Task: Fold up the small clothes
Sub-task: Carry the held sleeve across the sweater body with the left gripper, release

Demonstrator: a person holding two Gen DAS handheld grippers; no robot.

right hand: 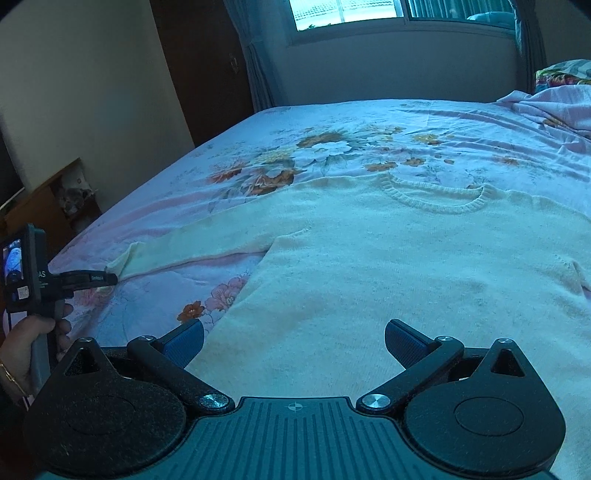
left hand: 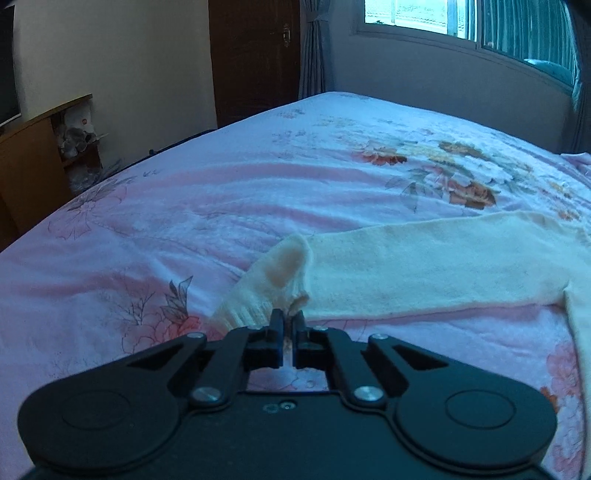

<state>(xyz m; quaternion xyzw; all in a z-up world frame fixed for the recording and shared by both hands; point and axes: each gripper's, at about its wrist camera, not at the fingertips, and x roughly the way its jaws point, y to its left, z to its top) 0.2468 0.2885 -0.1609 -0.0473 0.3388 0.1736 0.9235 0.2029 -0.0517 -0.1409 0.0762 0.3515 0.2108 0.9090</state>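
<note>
A cream knit sweater (right hand: 369, 266) lies flat on the bed, neckline (right hand: 436, 201) away from me. Its left sleeve (left hand: 424, 269) stretches out to the side. My left gripper (left hand: 287, 317) is shut on the sleeve's cuff (left hand: 258, 299), which is lifted and bent back a little. In the right wrist view the left gripper (right hand: 110, 278) shows at the sleeve end, held by a hand. My right gripper (right hand: 293, 338) is open and empty, hovering over the sweater's lower hem area.
The bed has a pink floral sheet (left hand: 184, 206). A bunched blanket and pillow (right hand: 554, 96) lie at the far right. A wooden shelf unit (left hand: 55, 155) stands left of the bed, a dark door (left hand: 255, 55) and window (right hand: 369, 11) behind.
</note>
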